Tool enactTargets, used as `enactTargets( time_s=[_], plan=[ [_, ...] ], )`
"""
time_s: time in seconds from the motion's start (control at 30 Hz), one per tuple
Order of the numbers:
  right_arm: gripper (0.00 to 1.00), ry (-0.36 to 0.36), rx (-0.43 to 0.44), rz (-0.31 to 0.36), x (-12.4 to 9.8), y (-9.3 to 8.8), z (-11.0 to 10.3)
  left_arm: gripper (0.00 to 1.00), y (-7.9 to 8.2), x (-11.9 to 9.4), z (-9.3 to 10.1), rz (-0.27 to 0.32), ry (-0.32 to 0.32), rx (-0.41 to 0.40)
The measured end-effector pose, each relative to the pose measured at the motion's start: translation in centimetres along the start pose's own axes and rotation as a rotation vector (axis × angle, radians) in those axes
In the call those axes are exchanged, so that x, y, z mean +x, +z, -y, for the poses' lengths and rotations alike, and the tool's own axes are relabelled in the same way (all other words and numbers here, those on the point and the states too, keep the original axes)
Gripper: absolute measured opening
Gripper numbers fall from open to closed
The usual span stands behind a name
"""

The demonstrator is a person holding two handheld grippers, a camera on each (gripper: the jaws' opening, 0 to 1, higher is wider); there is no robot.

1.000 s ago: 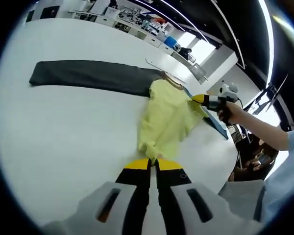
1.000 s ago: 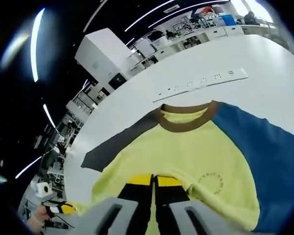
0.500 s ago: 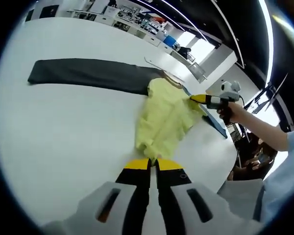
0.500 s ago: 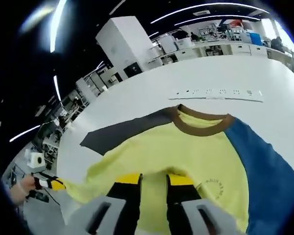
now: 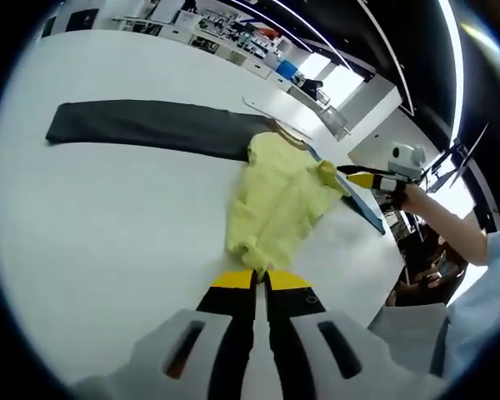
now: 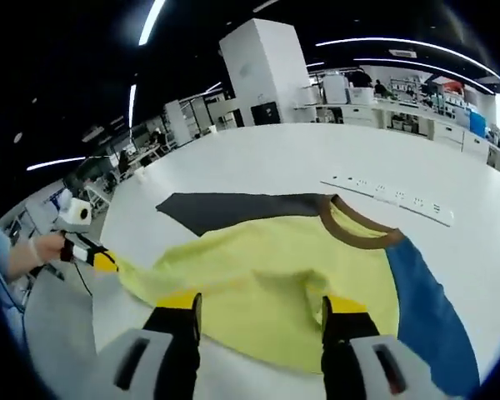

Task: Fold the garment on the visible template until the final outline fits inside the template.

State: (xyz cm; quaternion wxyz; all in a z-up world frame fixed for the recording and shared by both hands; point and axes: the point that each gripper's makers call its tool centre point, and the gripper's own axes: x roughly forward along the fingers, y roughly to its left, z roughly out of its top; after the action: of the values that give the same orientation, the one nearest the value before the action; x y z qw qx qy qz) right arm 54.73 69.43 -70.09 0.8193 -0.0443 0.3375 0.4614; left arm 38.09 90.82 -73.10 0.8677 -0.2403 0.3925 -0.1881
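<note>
White table (image 5: pixel 108 225) bears a yellow shirt (image 5: pixel 279 200), pinched by the left gripper (image 5: pixel 260 277); the wide-open right gripper (image 6: pixel 260 304) is best re-closed on the hem.

a wide white counter (image 5: pixel 108 217) carries a shirt (image 5: pixel 275 200) spread flat, yellow body, one grey sleeve, one blue; a long white strip (image 6: pixel 392 193) lies beyond its collar.

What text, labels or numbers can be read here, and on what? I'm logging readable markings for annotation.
None can be read.
White strip on the table: dark marks, too small to read.
Yellow shirt: no print legible.
Right tool, left tool: no lettering.
</note>
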Motion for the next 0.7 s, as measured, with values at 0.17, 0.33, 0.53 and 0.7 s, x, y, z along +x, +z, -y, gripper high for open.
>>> enactTargets(
  time_s=[0.17, 0.33, 0.53, 0.7],
  plan=[
    [0.73, -0.02, 0.001, 0.0, -1.0, -0.5, 1.0, 0.01, 0.0, -0.1, 0.0, 0.002, -0.001, 0.003],
    [0.79, -0.031, 0.034, -0.018, -1.6, -1.3, 1.9, 0.01, -0.1, -0.1, 0.0, 0.001, -0.001, 0.001],
    [0.73, -0.038, 0.068, -0.031, -1.9, -2.3, 2.0, 0.01, -0.1, -0.1, -0.1, 0.0, 0.001, -0.001],
    [0.69, -0.039, 0.082, -0.034, -2.2, -2.8, 2.1, 0.01, -0.2, -0.2, -0.1, -0.002, 0.002, 0.001]
  ],
)
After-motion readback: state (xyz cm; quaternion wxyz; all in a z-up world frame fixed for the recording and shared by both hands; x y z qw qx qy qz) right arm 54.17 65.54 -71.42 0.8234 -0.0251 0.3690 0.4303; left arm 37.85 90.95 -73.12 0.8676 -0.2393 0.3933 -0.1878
